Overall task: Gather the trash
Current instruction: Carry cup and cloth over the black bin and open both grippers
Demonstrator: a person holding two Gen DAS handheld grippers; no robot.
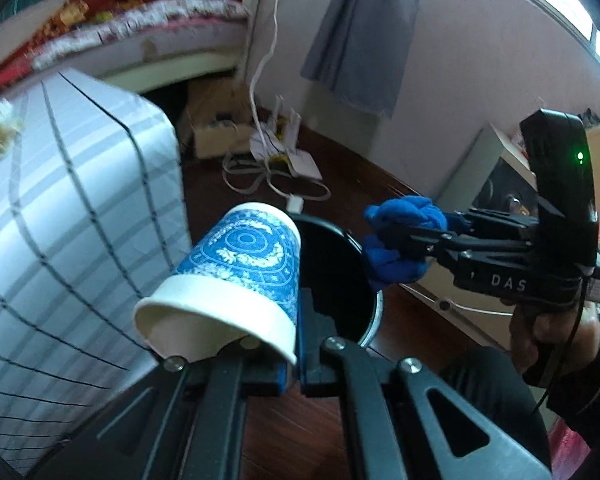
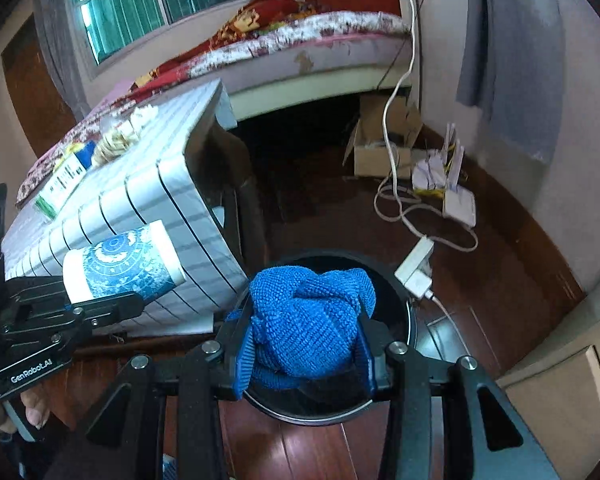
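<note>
Below your tongs sits a round black bin (image 2: 404, 320) on the dark wooden floor (image 2: 320, 448); its inside is too dark to show any contents. Your left tongs (image 1: 294, 344) are clenched on the rim wall of a paper cup (image 1: 236, 264), a smooth tapered cone printed blue and white, lying on its side just beside the bin's rim, empty as far as its mouth shows. Your right tongs (image 2: 306, 344) are grasping a bunched blue knitted cloth (image 2: 308, 320), ribbed and soft, held over the bin's opening. Beside the bin stands the worktop (image 2: 148, 184) under a pale striped cover, carrying small boxes and crumpled wrappers (image 2: 112, 144).
</note>
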